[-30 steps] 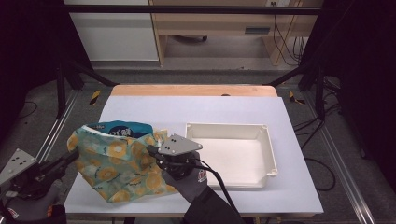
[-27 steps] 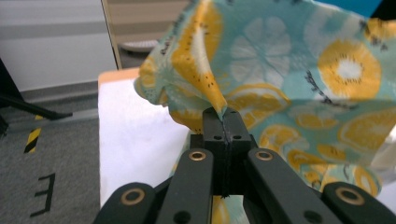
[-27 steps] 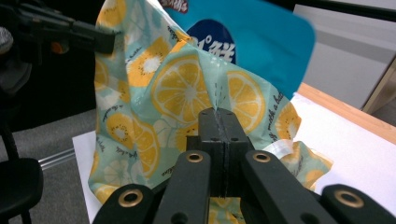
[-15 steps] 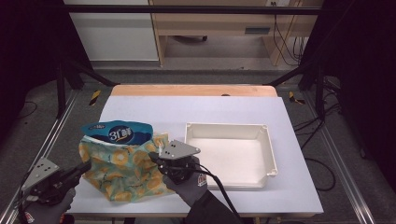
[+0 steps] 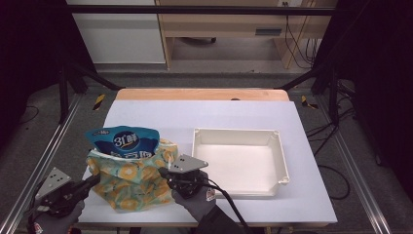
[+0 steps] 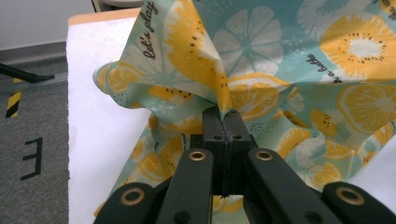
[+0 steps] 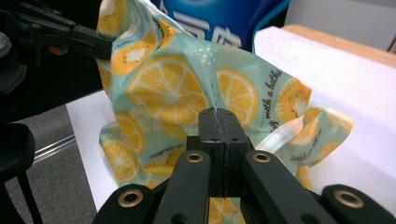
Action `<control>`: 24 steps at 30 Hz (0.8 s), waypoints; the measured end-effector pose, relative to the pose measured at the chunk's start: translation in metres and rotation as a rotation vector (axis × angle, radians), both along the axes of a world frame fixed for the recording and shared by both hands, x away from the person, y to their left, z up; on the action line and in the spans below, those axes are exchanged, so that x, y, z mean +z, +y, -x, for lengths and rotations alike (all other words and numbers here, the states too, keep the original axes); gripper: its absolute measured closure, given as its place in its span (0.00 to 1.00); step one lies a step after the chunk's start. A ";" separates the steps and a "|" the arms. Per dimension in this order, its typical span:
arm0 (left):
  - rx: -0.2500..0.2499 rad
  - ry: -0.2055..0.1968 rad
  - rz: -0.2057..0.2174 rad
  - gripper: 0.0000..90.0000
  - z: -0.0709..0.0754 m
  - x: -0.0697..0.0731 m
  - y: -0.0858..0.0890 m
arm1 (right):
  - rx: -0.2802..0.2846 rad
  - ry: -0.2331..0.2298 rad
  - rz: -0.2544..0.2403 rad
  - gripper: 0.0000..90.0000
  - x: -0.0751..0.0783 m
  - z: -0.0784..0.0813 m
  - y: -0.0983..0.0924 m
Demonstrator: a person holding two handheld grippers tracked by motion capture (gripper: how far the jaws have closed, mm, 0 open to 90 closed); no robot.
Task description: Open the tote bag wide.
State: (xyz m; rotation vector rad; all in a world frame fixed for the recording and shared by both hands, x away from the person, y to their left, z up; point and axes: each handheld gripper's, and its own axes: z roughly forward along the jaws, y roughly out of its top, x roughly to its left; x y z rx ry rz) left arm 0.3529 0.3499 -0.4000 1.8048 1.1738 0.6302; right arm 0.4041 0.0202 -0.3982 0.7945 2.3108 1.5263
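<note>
We clamp both tongs, left gripper (image 6: 223, 116) and right gripper (image 7: 218, 114), on fruit-print bag (image 5: 127, 179) near table (image 5: 204, 117) front-left corner; blue pack (image 5: 124, 141) half bared, tray (image 5: 280, 161) unfilled.

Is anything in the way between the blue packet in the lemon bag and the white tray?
Nothing lies on the table between them except the right gripper, pinching the lemon-print cloth bag on the side facing the white plastic tray. The blue packet is still wrapped by the bag.
</note>
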 end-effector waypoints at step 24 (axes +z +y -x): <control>-0.013 0.065 -0.038 1.00 -0.002 -0.024 -0.002 | -0.013 0.073 0.027 1.00 -0.039 0.002 0.003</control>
